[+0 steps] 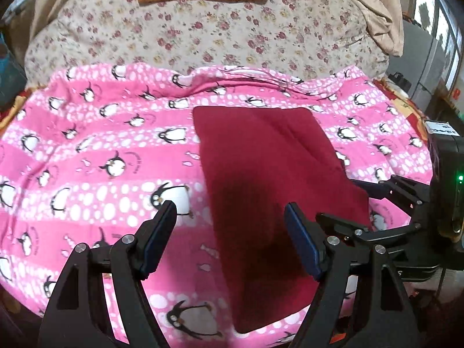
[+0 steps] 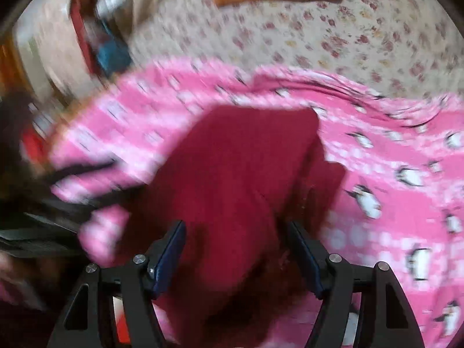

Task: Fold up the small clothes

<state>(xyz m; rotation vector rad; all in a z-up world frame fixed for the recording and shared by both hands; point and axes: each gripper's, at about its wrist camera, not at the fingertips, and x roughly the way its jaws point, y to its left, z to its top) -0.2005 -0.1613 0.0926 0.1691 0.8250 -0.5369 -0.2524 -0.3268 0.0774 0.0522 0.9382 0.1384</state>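
While the dark red cloth (image 1: 266,179) lies folded into a long rectangle on the pink penguin blanket (image 1: 95,150), both claws hang above its near end with nothing in them. From the left wrist view, the left claw (image 1: 230,217) stands released, jaws wide; one blue pad sits over bare blanket just off the cloth's left edge, the other over the cloth itself. That left edge runs straight and clean, and the far corners look square. A wide stretch of blanket lies open left of the cloth, and a narrower strip right of it, where the right claw's black frame reaches in. The right wrist view is blurred, yet the right claw (image 2: 236,237) also shows its jaws apart over the cloth (image 2: 232,174), pads clear of the fabric. On the cloth's right side a lower layer juts out past the top fold. Beyond the cloth's far edge the blanket bunches into a ridge against a floral quilt (image 1: 203,34).
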